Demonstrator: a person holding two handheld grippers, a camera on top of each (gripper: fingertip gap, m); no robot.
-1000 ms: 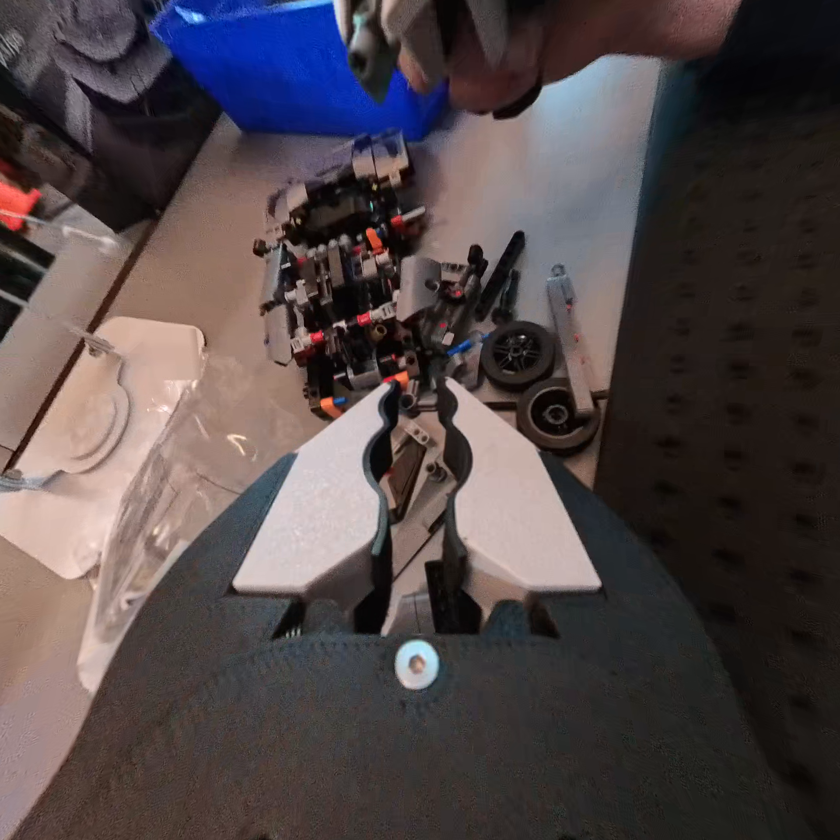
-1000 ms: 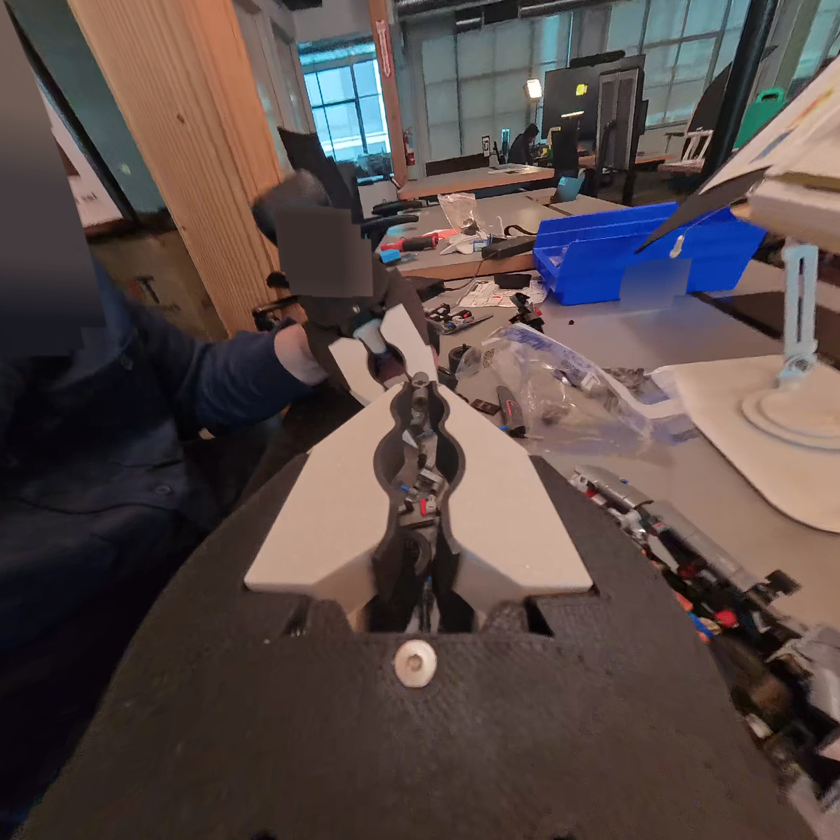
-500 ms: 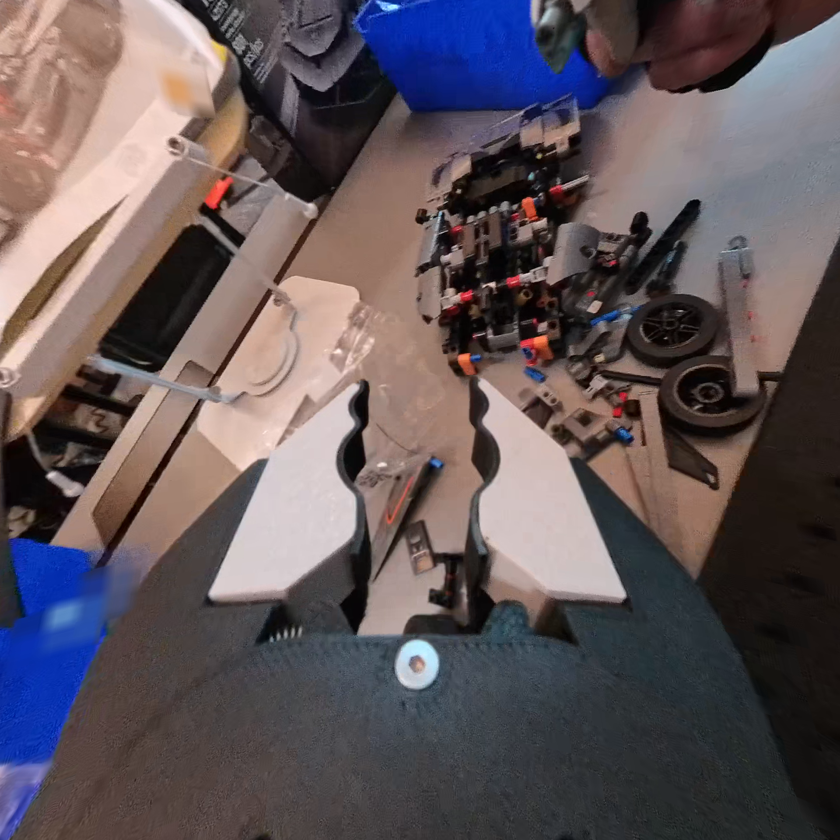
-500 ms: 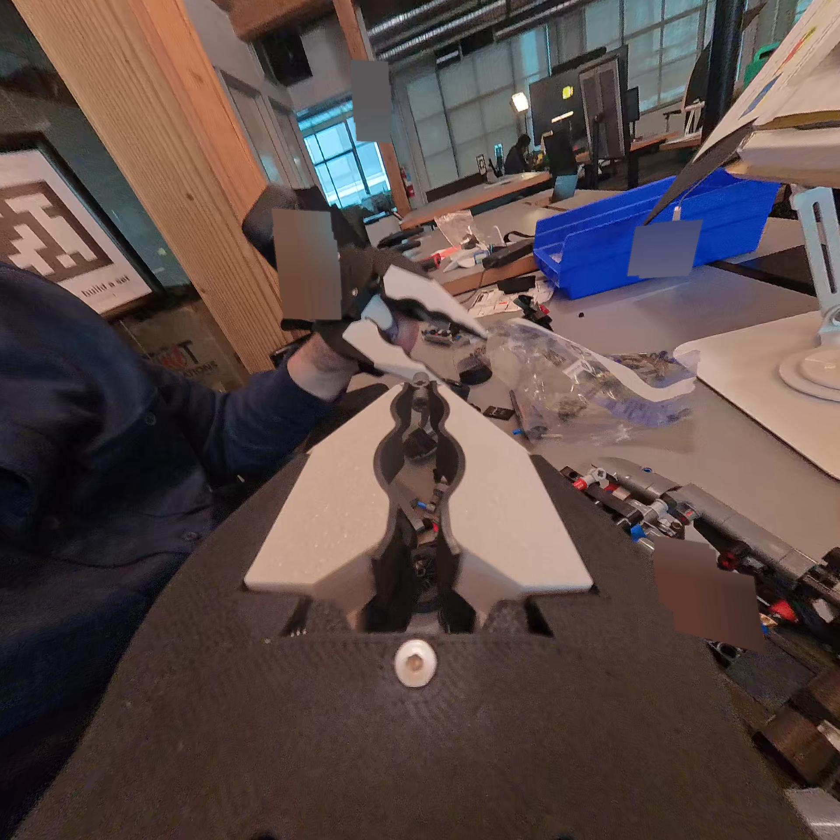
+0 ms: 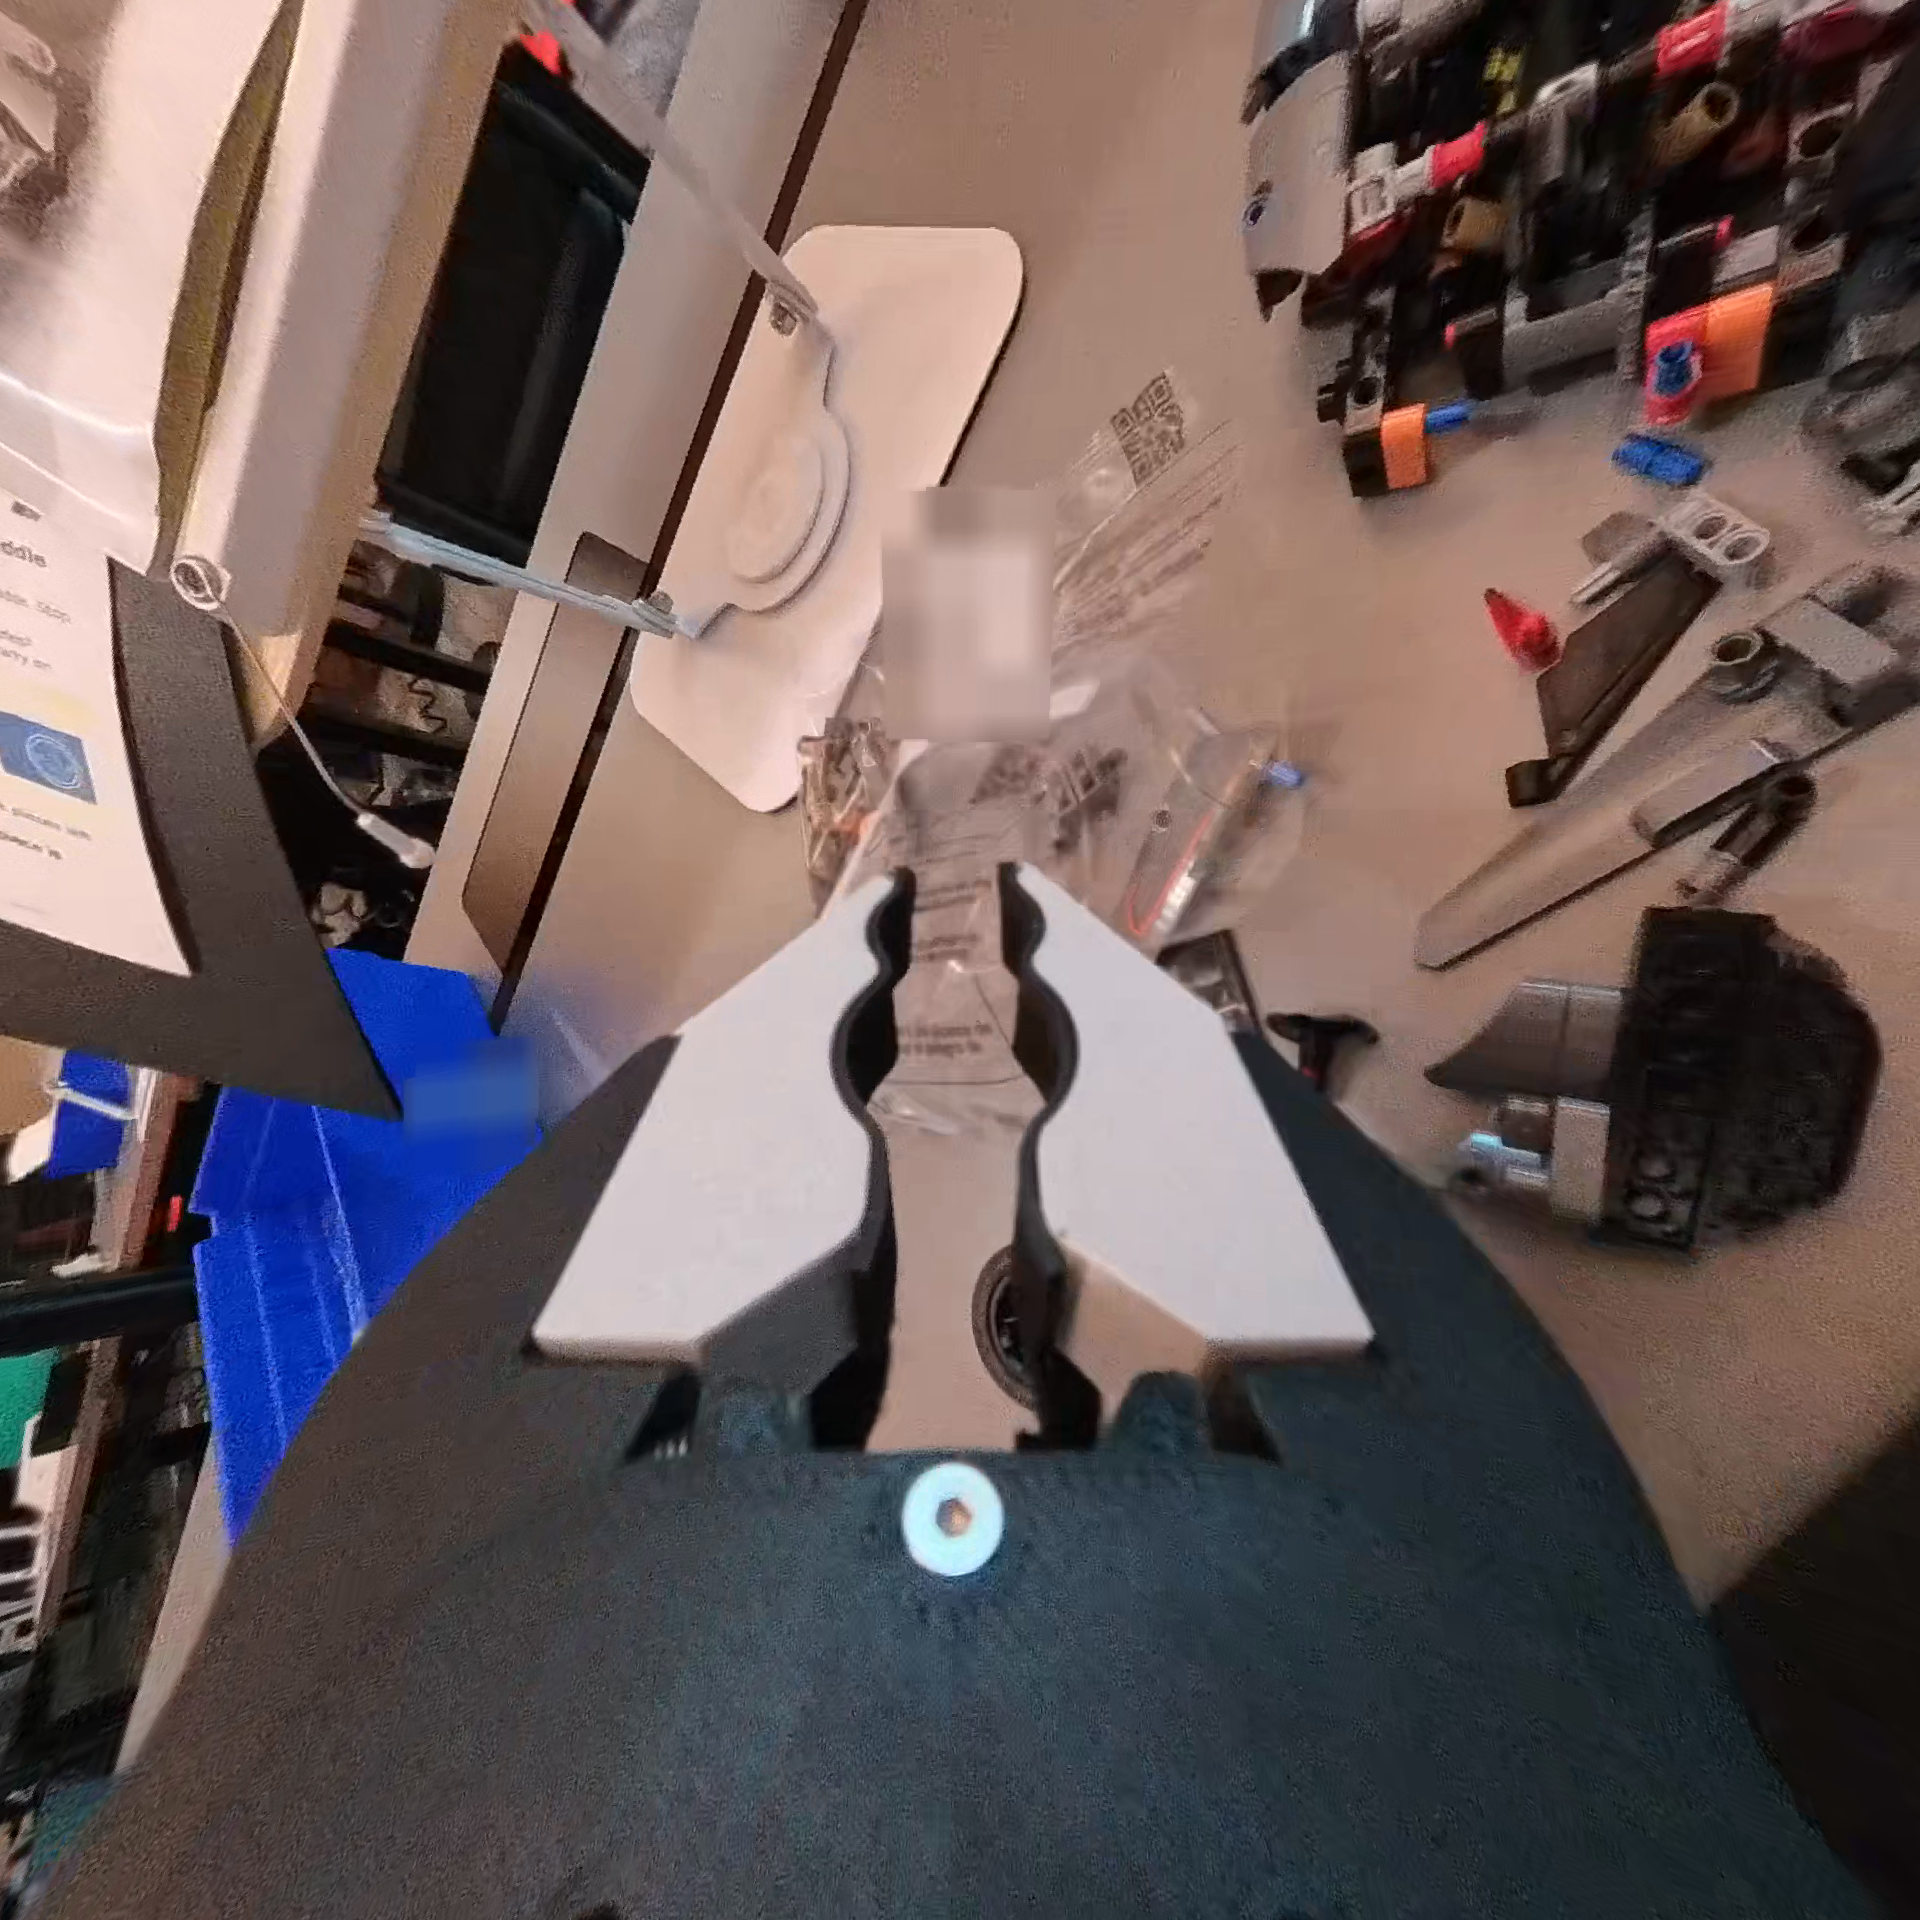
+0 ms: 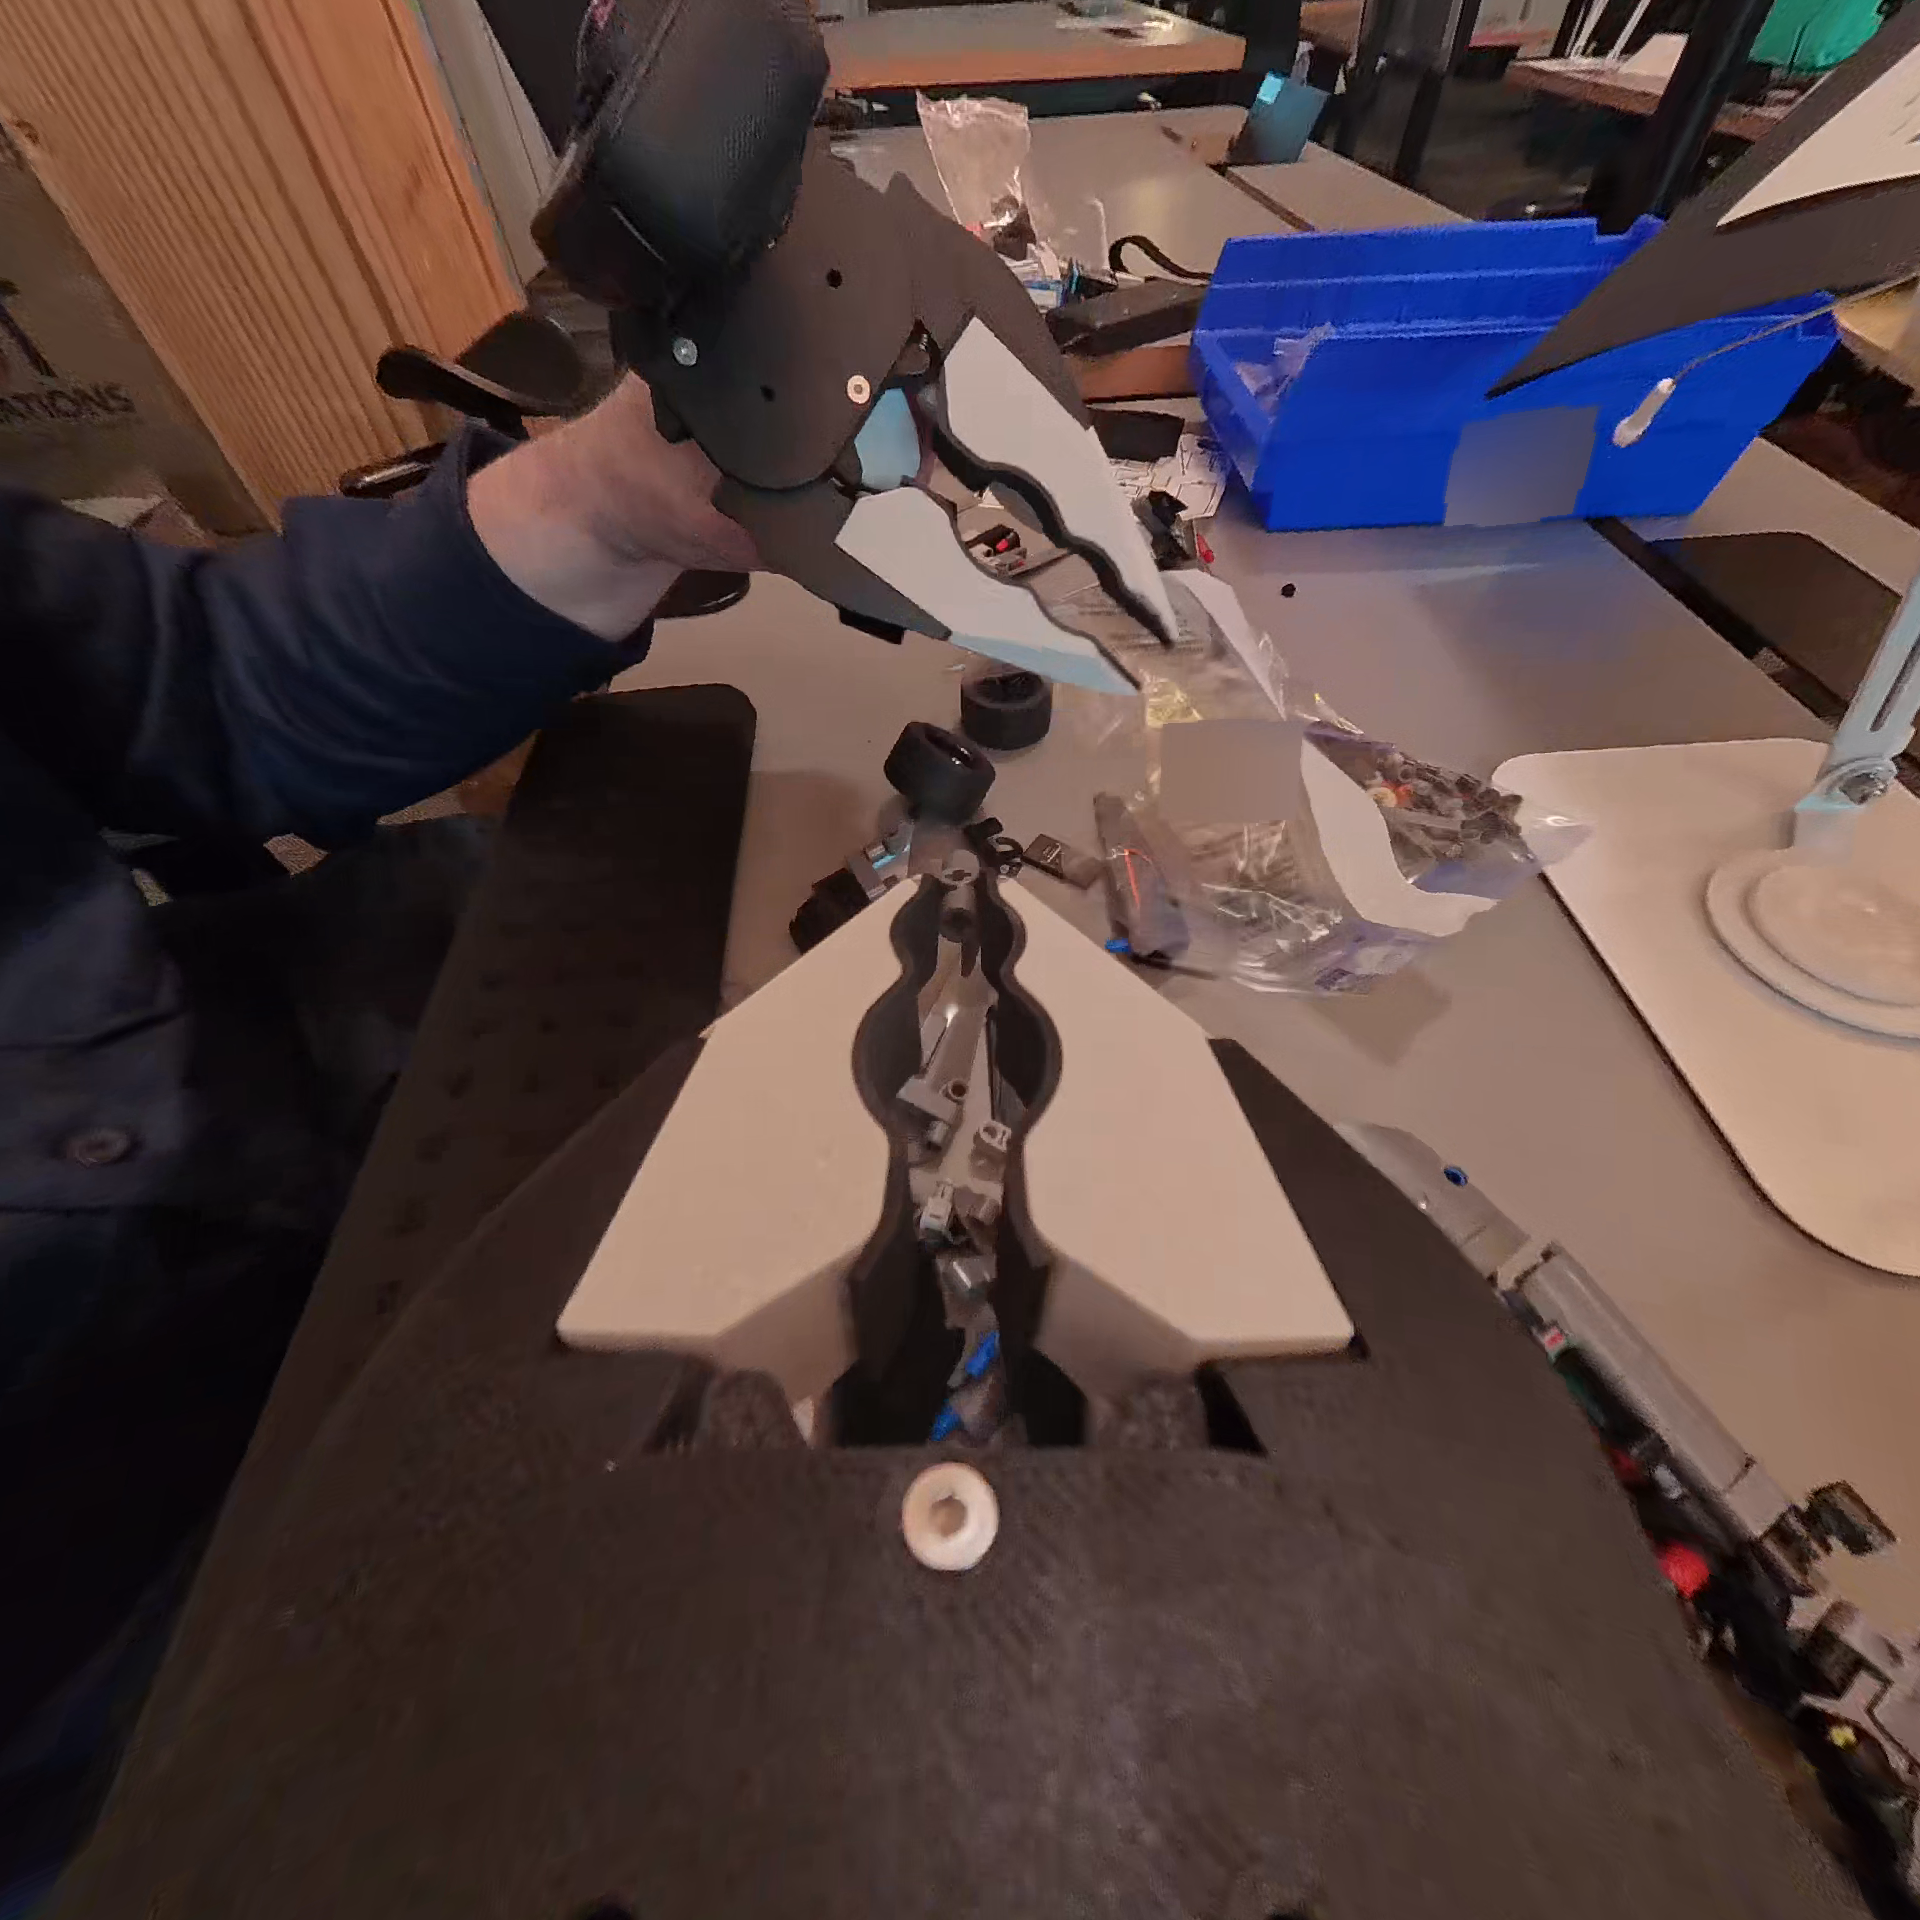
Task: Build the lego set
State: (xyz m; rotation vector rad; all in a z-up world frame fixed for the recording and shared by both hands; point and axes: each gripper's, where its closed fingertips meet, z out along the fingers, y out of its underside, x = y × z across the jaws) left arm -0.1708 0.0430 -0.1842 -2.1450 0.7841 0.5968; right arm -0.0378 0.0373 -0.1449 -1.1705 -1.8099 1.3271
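— Where are the tongs sitting?
— The left gripper (image 5: 956, 883) is hovering spread at the bag (image 6: 1299, 873), holding nothing. The right gripper (image 6: 961, 883) is pinching a grey lego piece (image 6: 951, 1049), half hidden between its fingers.
— And the model (image 5: 1621, 208)?
— It is lying blurred, cut off at the table (image 5: 1299, 665) edge.

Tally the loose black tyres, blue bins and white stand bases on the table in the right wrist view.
Black tyres: 2
Blue bin: 1
White stand base: 1
Total: 4
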